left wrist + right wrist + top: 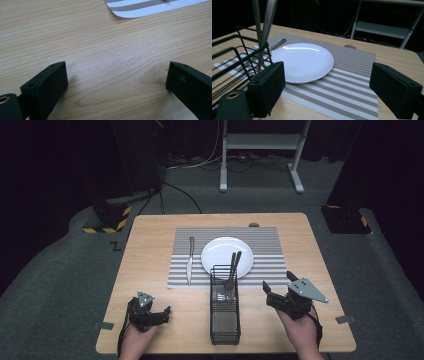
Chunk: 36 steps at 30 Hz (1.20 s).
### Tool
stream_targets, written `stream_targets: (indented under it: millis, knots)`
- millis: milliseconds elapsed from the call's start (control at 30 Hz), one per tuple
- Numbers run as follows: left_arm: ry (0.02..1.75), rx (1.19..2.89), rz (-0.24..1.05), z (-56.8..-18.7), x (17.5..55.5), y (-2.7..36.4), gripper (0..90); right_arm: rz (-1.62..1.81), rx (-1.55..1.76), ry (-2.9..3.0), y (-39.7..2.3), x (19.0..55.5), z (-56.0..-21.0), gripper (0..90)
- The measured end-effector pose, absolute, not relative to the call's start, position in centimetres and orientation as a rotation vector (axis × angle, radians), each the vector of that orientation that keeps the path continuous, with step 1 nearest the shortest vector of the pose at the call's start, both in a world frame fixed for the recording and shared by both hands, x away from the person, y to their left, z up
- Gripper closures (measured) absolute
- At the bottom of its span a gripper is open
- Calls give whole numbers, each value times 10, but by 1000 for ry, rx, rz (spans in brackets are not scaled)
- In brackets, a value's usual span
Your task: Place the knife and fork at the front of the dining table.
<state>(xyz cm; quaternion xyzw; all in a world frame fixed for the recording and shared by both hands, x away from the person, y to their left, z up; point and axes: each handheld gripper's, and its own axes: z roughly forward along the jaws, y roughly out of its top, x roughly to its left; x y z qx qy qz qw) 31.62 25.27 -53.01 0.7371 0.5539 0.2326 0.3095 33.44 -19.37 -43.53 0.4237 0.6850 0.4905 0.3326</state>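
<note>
A white plate [227,256] lies on a striped placemat [265,245] in the middle of the wooden table [150,240]. A knife [190,260] lies on the mat left of the plate. A black wire basket [225,312] stands in front of the plate, with two utensils [232,267] leaning upright in it. My left gripper [161,314] rests low on the table at the front left, open and empty [116,80]. My right gripper [278,289] is open to the right of the basket, facing the plate [303,61], with nothing between its jaws [327,87].
A small dark round spot [254,225] sits at the table's far edge. Beyond the table stand a white frame [260,150] and dark stands with yellow-black striped bases [107,220]. Cables lie on the grey floor.
</note>
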Motion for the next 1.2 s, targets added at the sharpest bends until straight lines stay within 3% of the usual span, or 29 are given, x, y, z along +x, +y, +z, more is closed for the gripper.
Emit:
stream_targets:
  millis: [300, 500, 767, 1200]
  knots:
    - [1462, 1949, 612, -530, 316, 253, 39, 1308, 1093, 1792, -165, 342, -426, 144]
    - [1461, 1949, 612, -530, 316, 253, 39, 1390, 1060, 1757, -148, 350, -417, 346]
    - [1457, 1951, 608, -530, 316, 253, 39, 1433, 1032, 1738, -127, 361, -409, 520]
    - [1451, 1953, 606, -530, 316, 254, 38, 1432, 1066, 1723, -109, 378, -407, 629]
